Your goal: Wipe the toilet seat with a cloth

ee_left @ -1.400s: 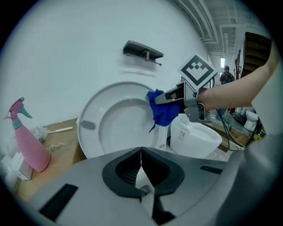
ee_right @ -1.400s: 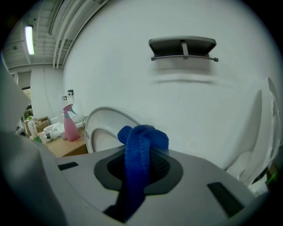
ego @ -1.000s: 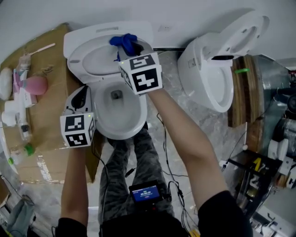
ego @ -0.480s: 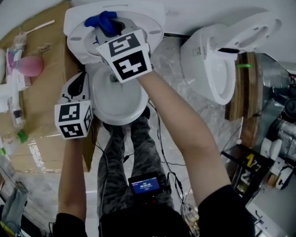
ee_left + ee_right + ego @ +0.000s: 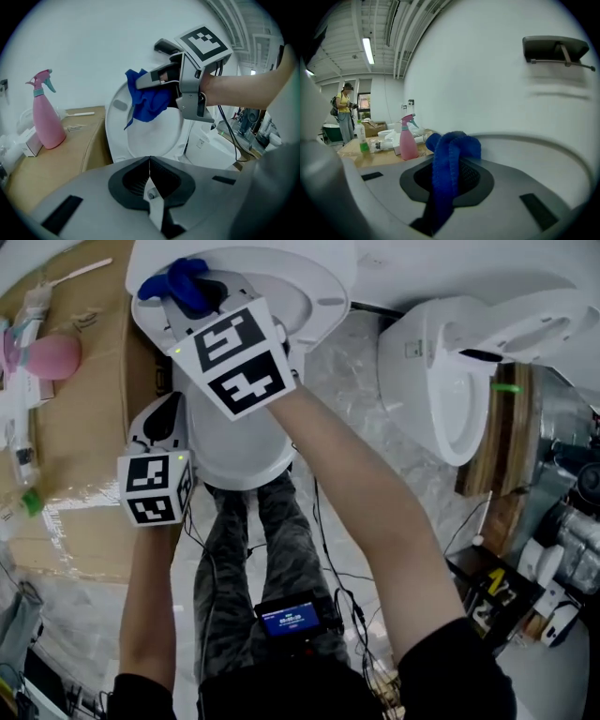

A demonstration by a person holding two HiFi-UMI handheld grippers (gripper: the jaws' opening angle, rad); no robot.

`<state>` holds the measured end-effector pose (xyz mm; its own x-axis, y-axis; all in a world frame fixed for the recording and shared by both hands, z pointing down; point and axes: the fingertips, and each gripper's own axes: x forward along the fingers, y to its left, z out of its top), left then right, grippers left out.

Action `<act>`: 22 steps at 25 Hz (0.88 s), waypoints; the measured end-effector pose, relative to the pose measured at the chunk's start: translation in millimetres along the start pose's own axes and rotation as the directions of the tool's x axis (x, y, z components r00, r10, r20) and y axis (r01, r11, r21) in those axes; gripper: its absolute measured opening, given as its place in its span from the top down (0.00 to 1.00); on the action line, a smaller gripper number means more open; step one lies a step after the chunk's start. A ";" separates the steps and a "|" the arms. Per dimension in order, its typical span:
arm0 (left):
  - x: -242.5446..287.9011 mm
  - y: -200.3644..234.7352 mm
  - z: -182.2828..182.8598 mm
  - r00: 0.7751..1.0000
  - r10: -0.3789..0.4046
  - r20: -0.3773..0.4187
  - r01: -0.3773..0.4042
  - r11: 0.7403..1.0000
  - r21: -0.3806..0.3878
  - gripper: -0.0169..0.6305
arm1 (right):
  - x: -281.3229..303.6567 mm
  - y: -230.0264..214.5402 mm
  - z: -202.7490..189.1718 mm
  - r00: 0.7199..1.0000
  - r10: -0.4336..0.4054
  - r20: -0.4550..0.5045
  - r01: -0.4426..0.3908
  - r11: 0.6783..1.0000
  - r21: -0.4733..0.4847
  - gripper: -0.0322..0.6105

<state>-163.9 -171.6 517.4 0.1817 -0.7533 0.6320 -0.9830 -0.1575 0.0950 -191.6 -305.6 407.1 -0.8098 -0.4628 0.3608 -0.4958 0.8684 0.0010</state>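
Blue cloth [image 5: 149, 101] is being clamped in right gripper [image 5: 149, 80]; left gripper [image 5: 150, 169] is being held clenched, empty. Flat, firm pressure against raised toilet seat [image 5: 117, 136] is being advised.

Cardboard counter [image 5: 84, 427] hems the toilet [image 5: 239, 460] on its left; open floor [image 5: 352, 371] separates it from the second toilet [image 5: 441, 381] rightward

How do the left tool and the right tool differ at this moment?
The right tool is shut on the blue cloth; the left tool is shut on nothing. The right tool reaches the raised toilet seat; the left tool is beside the bowl, nearer the person. Both carry a marker cube.
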 end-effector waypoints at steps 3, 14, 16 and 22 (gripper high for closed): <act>3.7 -2.5 -2.4 1.000 0.016 -0.019 -0.016 1.000 -0.001 0.95 | 1.5 5.1 -6.0 0.998 0.059 -0.001 -0.059 0.998 0.019 0.85; 21.8 -34.0 54.1 0.999 -0.050 0.018 0.050 0.999 -0.003 0.96 | -56.5 -41.3 -30.5 0.989 0.125 -0.078 -0.117 0.988 0.098 0.85; 17.0 -44.9 65.9 0.998 -0.063 0.007 0.063 0.998 0.001 0.96 | -78.5 -55.3 -33.4 0.988 0.107 -0.107 -0.094 0.988 0.122 0.85; -11.1 -68.3 94.7 0.997 -0.073 -0.037 0.075 0.996 0.053 0.96 | -145.4 -84.0 -28.9 0.987 0.052 -0.155 -0.020 0.979 0.201 0.85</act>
<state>-96.1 -213.0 431.1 0.2523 -0.7158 0.6511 -0.9636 -0.2472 0.1016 -23.1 -306.1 381.5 -0.7760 -0.3841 0.5003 -0.5328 0.8238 -0.1939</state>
